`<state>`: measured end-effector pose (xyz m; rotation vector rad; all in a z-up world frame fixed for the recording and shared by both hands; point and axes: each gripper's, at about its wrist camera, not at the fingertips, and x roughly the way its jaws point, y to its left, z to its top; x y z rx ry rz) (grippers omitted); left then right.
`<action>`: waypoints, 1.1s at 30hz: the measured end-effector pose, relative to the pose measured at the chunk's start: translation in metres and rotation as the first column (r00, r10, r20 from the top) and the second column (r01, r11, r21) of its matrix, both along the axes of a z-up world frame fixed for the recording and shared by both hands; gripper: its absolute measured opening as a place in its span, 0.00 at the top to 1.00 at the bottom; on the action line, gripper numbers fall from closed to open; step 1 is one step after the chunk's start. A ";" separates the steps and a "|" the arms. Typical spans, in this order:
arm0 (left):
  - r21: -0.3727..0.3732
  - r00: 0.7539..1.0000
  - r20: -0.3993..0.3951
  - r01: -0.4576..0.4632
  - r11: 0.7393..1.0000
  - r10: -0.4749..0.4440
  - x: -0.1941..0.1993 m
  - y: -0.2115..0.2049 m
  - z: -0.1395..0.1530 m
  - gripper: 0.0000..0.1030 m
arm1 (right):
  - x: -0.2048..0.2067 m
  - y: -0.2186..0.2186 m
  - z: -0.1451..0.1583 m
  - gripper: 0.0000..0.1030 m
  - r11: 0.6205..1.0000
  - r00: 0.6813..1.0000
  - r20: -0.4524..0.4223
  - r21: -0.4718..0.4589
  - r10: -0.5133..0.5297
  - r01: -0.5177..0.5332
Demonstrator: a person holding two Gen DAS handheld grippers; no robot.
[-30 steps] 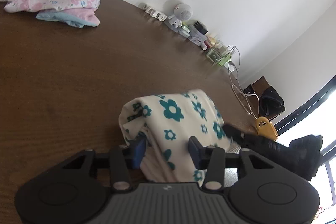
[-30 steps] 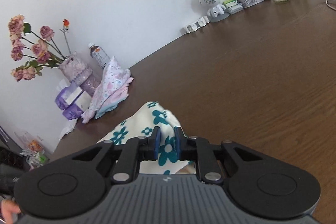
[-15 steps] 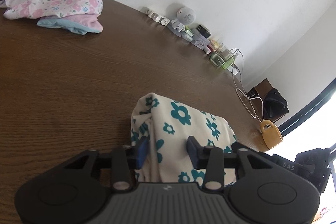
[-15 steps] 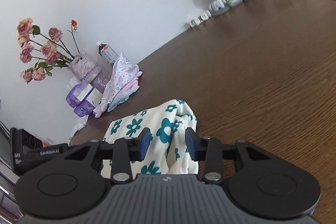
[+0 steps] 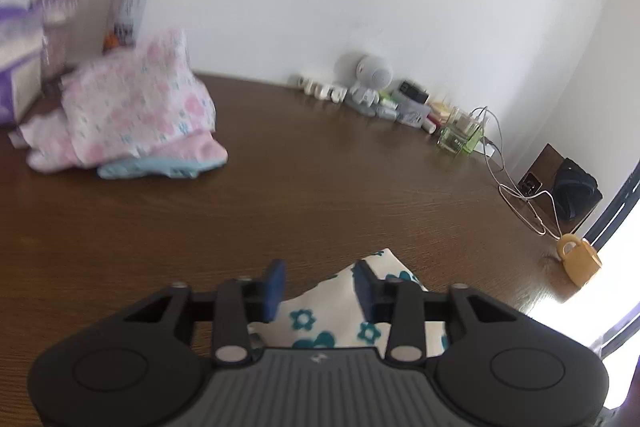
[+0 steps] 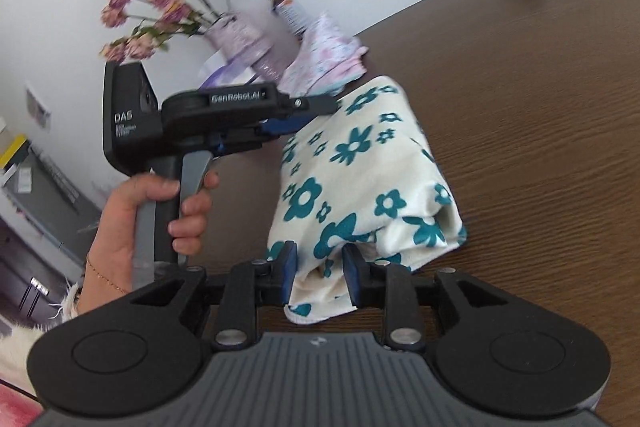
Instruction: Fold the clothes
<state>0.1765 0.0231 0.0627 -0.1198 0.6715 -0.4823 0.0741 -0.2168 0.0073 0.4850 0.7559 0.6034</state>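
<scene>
Left tongs (image 5: pixel 316 285) standing apart at bottom centre of the left wrist view, gripping nothing, cloth (image 5: pixel 340 311) lying just under and behind the blue pads (image 5: pixel 273 285). Right tongs (image 6: pixel 319 277) also standing apart at bottom centre of the right wrist view, pads either side of the cloth's near hem without pinching it. Cloth (image 6: pixel 360 179), cream with teal flowers, lying folded into a thick bundle on the counter (image 6: pixel 540 107), stretching from the right tongs toward the middle of the frame. Left tongs (image 6: pixel 304 115) showing in the right wrist view at centre left, hovering by the bundle's far edge, with a hand (image 6: pixel 160 211) gripping the handle below.

Further out, sitting at upper left of the left wrist view: a pile of pink clothes (image 5: pixel 132 115) on the counter (image 5: pixel 320 187), a bottle (image 5: pixel 128 3) behind it. Lining the wall at upper right: small clutter, a glass (image 5: pixel 458 137), cables (image 5: pixel 516 195). Resting near the right edge: a yellow mug (image 5: pixel 580 261). Standing at upper left of the right wrist view: a vase of flowers (image 6: pixel 168 7).
</scene>
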 end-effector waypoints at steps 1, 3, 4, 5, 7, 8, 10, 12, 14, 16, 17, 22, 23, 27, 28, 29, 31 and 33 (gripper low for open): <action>0.014 1.000 0.020 -0.007 1.000 0.007 -0.004 0.002 0.003 0.50 | -0.002 0.000 0.003 0.73 1.000 1.000 0.013 -0.002 0.017 -0.017; 0.020 0.999 0.027 0.038 0.999 -0.039 -0.026 0.006 0.006 0.48 | -0.010 -0.006 0.010 0.73 0.999 0.998 0.054 -0.028 0.031 -0.030; 0.009 0.997 0.024 0.073 0.997 -0.073 -0.037 0.007 0.007 0.48 | -0.017 -0.012 0.014 0.73 0.998 0.996 0.083 -0.059 0.025 -0.020; -0.006 0.994 0.021 0.110 0.994 -0.109 -0.048 0.008 0.007 0.47 | -0.023 -0.018 0.016 0.72 0.995 0.993 0.113 -0.101 0.014 -0.002; -0.016 0.987 0.028 0.160 0.987 -0.160 -0.069 0.004 0.007 0.41 | -0.034 -0.029 0.018 0.69 0.981 0.986 0.169 -0.190 -0.015 0.047; -0.008 0.983 0.038 0.177 0.984 -0.177 -0.078 -0.001 0.006 0.41 | -0.037 -0.032 0.017 0.68 0.968 0.982 0.187 -0.237 -0.036 0.081; 0.016 0.976 0.060 0.207 0.978 -0.208 -0.095 -0.011 0.003 0.39 | -0.035 -0.031 0.014 0.68 0.956 0.977 0.208 -0.274 -0.047 0.105; 0.043 0.974 0.062 0.217 0.975 -0.220 -0.105 -0.020 -0.004 0.39 | -0.033 -0.029 0.012 0.68 0.953 0.973 0.227 -0.284 -0.037 0.103; 0.057 0.975 0.046 0.217 0.975 -0.220 -0.113 -0.026 -0.011 0.39 | -0.030 -0.027 0.010 0.68 0.951 0.969 0.246 -0.293 -0.027 0.101; 0.079 0.979 0.053 0.194 0.978 -0.198 -0.115 -0.028 -0.016 0.41 | -0.027 -0.025 0.007 0.68 0.948 0.964 0.265 -0.303 -0.017 0.100; 0.091 0.981 0.059 0.180 0.979 -0.186 -0.115 -0.028 -0.017 0.42 | -0.025 -0.024 0.006 0.68 0.946 0.962 0.274 -0.308 -0.011 0.099; 0.148 0.988 0.091 0.111 0.983 -0.125 -0.116 -0.031 -0.027 0.59 | -0.025 -0.014 0.004 0.69 0.943 0.958 0.288 -0.317 -0.006 0.101; 0.159 0.989 0.098 0.097 0.983 -0.113 -0.116 -0.031 -0.029 0.62 | -0.025 -0.012 0.004 0.69 0.943 0.958 0.287 -0.317 -0.007 0.102; 0.191 0.990 0.121 0.046 0.981 -0.070 -0.116 -0.027 -0.034 0.76 | -0.028 -0.003 0.004 0.85 0.942 0.959 0.284 -0.318 -0.012 0.106; 0.191 0.990 0.123 0.038 0.981 -0.062 -0.115 -0.025 -0.034 0.78 | -0.028 -0.001 0.004 0.89 0.942 0.959 0.284 -0.318 -0.013 0.107; 0.188 0.991 0.122 0.031 0.982 -0.054 -0.114 -0.022 -0.034 0.79 | -0.029 0.001 0.004 0.92 0.942 0.959 0.283 -0.318 -0.014 0.108; 0.168 0.992 0.115 0.034 0.985 -0.053 -0.116 -0.016 -0.032 0.77 | -0.030 0.006 0.004 0.93 0.941 0.959 0.281 -0.319 -0.017 0.110; 0.145 0.993 0.104 0.043 0.989 -0.059 -0.118 -0.010 -0.030 0.71 | -0.031 0.010 0.004 0.89 0.941 0.960 0.280 -0.319 -0.019 0.112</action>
